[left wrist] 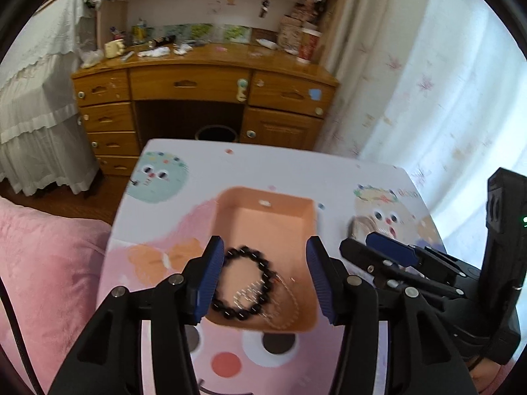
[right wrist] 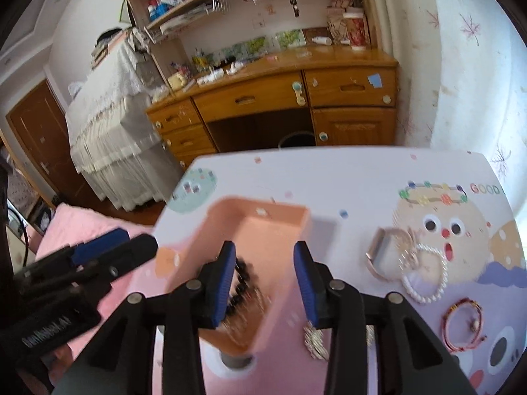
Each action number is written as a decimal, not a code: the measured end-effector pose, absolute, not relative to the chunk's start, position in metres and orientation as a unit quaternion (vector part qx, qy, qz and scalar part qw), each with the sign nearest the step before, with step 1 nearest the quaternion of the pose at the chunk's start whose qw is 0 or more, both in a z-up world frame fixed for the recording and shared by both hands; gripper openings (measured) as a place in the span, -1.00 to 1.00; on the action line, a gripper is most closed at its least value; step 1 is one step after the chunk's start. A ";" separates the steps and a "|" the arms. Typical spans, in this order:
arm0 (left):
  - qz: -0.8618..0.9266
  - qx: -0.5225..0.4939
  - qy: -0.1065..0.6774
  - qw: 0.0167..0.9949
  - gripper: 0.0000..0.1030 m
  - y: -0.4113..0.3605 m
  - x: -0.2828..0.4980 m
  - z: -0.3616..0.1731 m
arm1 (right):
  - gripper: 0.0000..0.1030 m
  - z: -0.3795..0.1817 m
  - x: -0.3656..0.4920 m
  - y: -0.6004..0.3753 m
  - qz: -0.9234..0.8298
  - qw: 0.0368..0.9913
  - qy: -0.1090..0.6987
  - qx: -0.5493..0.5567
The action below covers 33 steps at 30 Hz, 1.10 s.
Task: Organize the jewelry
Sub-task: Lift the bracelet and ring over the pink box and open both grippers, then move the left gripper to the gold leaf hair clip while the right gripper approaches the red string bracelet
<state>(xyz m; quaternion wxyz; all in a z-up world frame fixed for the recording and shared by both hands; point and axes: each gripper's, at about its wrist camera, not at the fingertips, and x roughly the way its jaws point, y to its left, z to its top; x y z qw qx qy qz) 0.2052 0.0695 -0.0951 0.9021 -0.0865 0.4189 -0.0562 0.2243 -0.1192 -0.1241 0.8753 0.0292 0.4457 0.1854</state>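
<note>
- My left gripper (left wrist: 265,276) hangs over the near end of the peach tray (left wrist: 263,194), its blue pads spread apart and pressing on nothing.
- The black bead bracelet (left wrist: 243,283) lies flat on the tray floor between those pads; the left pad hides part of its ring, so I cannot tell whether they touch.
- A thin silver chain (left wrist: 280,306) lies in the tray too, draped across the bracelet and trailing toward the near wall.
- My right gripper (right wrist: 265,283) is also released, its jaws parted with nothing clamped between them; it hovers over the tray's right wall (right wrist: 286,283).
- From the right wrist view the bracelet (right wrist: 242,273) shows just past my left finger, blurred, inside the tray.
- A small silver piece (right wrist: 314,340) lies on the table just outside the tray, below my right finger; it is too blurred to name more exactly.
- Further right on the cartoon-printed tabletop (right wrist: 362,177) sit a rose-gold band or watch (right wrist: 378,256), a white pearl bracelet (right wrist: 425,273) touching it, and a red cord bracelet (right wrist: 464,326) nearer me, apart from the pearls.
- Each gripper shows in the other's view, close beside one another.
- Behind the table stands a wooden desk (left wrist: 204,79) with clutter on top.
</note>
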 end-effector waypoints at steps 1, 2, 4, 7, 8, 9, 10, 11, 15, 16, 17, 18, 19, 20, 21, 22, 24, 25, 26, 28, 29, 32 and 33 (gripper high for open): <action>-0.062 -0.080 0.422 0.901 -0.03 0.063 0.202 -0.096 | -0.17 -0.127 0.221 -0.124 0.184 0.872 0.452 0.024; -0.065 -0.072 0.424 0.900 -0.03 0.056 0.199 -0.097 | -0.16 -0.129 0.218 -0.129 0.182 0.869 0.459 0.020; -0.070 -0.055 0.426 0.900 -0.03 0.042 0.192 -0.098 | -0.12 -0.134 0.211 -0.139 0.181 0.863 0.471 0.010; -0.079 -0.039 0.430 0.899 -0.03 0.021 0.181 -0.099 | -0.01 -0.139 0.201 -0.155 0.182 0.854 0.487 -0.012; -0.083 -0.034 0.435 0.896 -0.03 0.012 0.176 -0.100 | 0.02 -0.141 0.198 -0.160 0.182 0.852 0.491 -0.023; -0.086 -0.030 0.437 0.895 -0.03 0.005 0.173 -0.102 | 0.06 -0.142 0.195 -0.164 0.180 0.850 0.494 -0.035; -0.085 -0.024 0.439 0.894 -0.02 -0.001 0.169 -0.103 | 0.09 -0.143 0.191 -0.169 0.177 0.848 0.497 -0.050; -0.084 -0.021 0.441 0.893 -0.02 -0.005 0.166 -0.104 | 0.10 -0.144 0.188 -0.174 0.176 0.846 0.499 -0.064; -0.092 -0.026 0.462 0.882 -0.02 -0.026 0.152 -0.113 | 0.11 -0.149 0.175 -0.193 0.168 0.839 0.503 -0.121; -0.099 -0.033 0.472 0.875 -0.01 -0.031 0.151 -0.117 | 0.11 -0.150 0.172 -0.198 0.167 0.838 0.502 -0.132; -0.108 -0.045 0.485 0.866 0.01 -0.035 0.150 -0.122 | 0.12 -0.152 0.170 -0.203 0.167 0.837 0.501 -0.142; -0.117 -0.058 0.499 0.857 0.01 -0.039 0.150 -0.128 | 0.12 -0.153 0.169 -0.206 0.166 0.836 0.501 -0.148; -0.122 -0.070 0.511 0.848 0.02 -0.043 0.149 -0.134 | 0.12 -0.156 0.166 -0.213 0.162 0.835 0.501 -0.161; -0.121 -0.077 0.517 0.844 0.02 -0.046 0.149 -0.138 | 0.12 -0.158 0.165 -0.217 0.159 0.833 0.503 -0.168; -0.115 -0.090 0.527 0.837 0.02 -0.051 0.148 -0.145 | 0.12 -0.159 0.164 -0.220 0.158 0.832 0.504 -0.172; -0.109 -0.098 0.534 0.833 0.04 -0.055 0.147 -0.150 | 0.12 -0.162 0.163 -0.226 0.156 0.830 0.505 -0.178; -0.091 -0.107 0.544 0.827 0.10 -0.060 0.146 -0.160 | 0.12 -0.166 0.163 -0.234 0.151 0.828 0.506 -0.189; -0.082 -0.110 0.548 0.825 0.16 -0.063 0.146 -0.164 | 0.15 -0.167 0.163 -0.239 0.148 0.827 0.506 -0.194; -0.071 -0.114 0.552 0.823 0.22 -0.065 0.147 -0.168 | 0.19 -0.168 0.163 -0.242 0.146 0.827 0.506 -0.197; -0.050 -0.116 0.558 0.820 0.28 -0.070 0.148 -0.175 | 0.28 -0.171 0.165 -0.251 0.143 0.826 0.505 -0.204; -0.043 -0.113 0.559 0.820 0.29 -0.073 0.148 -0.178 | 0.29 -0.172 0.166 -0.254 0.143 0.826 0.505 -0.206; -0.034 -0.091 0.553 0.828 0.30 -0.082 0.152 -0.182 | 0.30 -0.177 0.172 -0.265 0.142 0.824 0.508 -0.207; -0.027 -0.072 0.552 0.830 0.31 -0.088 0.154 -0.184 | 0.30 -0.179 0.175 -0.269 0.140 0.823 0.510 -0.205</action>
